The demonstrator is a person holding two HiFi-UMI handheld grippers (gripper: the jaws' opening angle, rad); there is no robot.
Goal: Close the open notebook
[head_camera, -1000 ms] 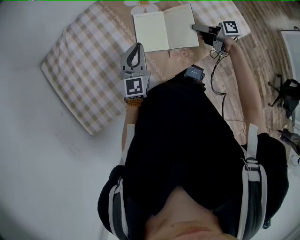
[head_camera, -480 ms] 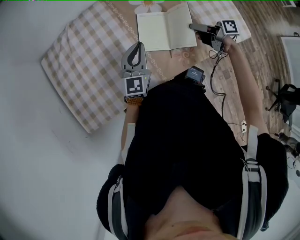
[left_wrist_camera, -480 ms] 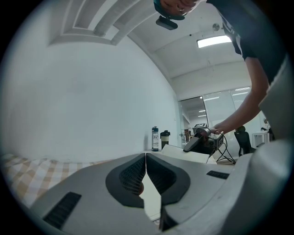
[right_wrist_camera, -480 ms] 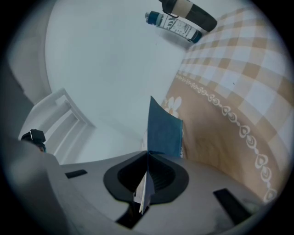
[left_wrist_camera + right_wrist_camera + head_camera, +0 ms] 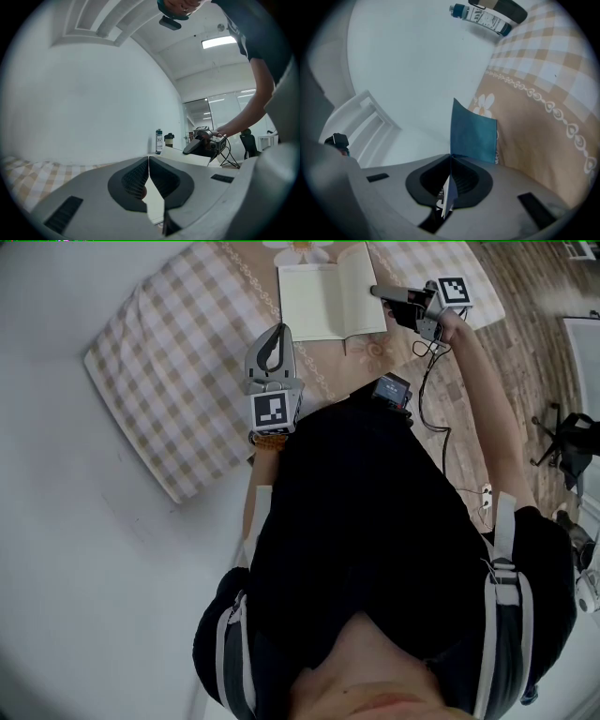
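The open notebook (image 5: 323,301) with cream pages lies on the checked tablecloth (image 5: 169,362) at the top of the head view. My right gripper (image 5: 377,292) is shut on the outer edge of its right half, which stands lifted off the cloth. In the right gripper view the blue cover (image 5: 473,133) rises from between the shut jaws of the right gripper (image 5: 451,157). My left gripper (image 5: 273,332) is shut with its tips by the notebook's near left corner; I cannot tell if they touch it. In the left gripper view, the left gripper (image 5: 148,159) points at the raised page (image 5: 187,157).
A bottle (image 5: 480,16) and a dark cup (image 5: 511,8) stand at the table's far side by the white wall. A small black device (image 5: 390,388) sits at the near table edge, with a cable (image 5: 427,390) hanging from the right gripper. A tripod (image 5: 572,437) stands on the wood floor at right.
My right gripper has moved up and to the left in the head view, lifting the notebook's right half so it looks narrower. The left gripper has stayed in place.
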